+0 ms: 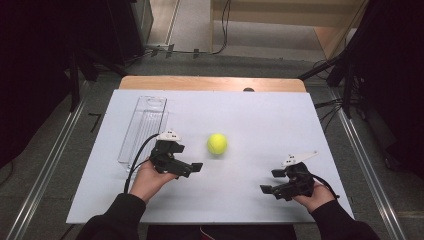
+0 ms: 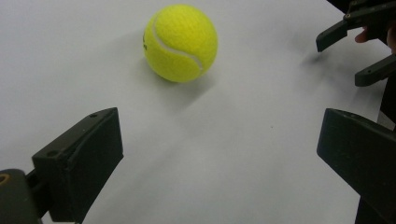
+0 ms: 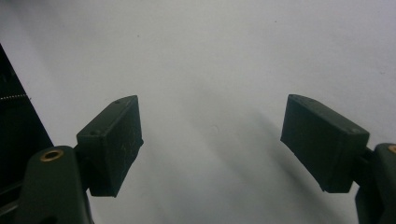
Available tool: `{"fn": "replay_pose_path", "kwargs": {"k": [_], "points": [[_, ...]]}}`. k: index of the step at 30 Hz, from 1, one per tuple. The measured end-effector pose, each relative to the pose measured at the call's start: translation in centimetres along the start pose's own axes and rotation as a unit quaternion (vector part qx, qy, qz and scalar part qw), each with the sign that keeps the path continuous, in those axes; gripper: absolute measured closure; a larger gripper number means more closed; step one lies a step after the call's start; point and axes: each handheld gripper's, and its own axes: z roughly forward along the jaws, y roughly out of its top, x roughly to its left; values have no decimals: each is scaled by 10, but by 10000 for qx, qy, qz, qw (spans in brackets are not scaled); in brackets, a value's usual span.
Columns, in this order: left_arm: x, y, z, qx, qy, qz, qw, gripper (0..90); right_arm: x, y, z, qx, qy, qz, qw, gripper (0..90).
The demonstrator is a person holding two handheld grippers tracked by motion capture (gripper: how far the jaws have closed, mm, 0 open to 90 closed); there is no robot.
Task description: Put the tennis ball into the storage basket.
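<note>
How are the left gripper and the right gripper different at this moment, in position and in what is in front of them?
The left gripper is close to the tennis ball, and the ball lies ahead of its jaws; the right gripper is farther from the ball, with bare white table ahead. The left gripper is beside the clear container; the right gripper is near the table's right edge. Both are open and hold nothing.

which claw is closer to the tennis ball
Left. The left claw sits just short of the tennis ball, open and aimed toward it, with bare table between them. The right claw is farther off, near the table's front right, also open and empty.
</note>
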Motion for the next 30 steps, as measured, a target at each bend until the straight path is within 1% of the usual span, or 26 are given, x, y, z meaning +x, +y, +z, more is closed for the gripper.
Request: {"fn": "replay_pose_path", "kwargs": {"k": [8,12,16,20,26,30], "points": [[1,7,5,29,39,40,10000,9,0,0,0,0,7,-11,10000,185],[2,11,7,38,19,5,10000,9,0,0,0,1,11,-13,10000,185],[4,15,8,65,-12,14,10000,9,0,0,0,-1,14,-10,10000,185],[6,19,9,77,-5,31,10000,9,0,0,0,-5,16,-12,10000,185],[8,25,11,61,0,-17,10000,9,0,0,-1,-20,18,-3,10000,185],[11,29,11,89,20,-9,10000,9,0,0,-1,-29,19,-7,10000,185]]}}
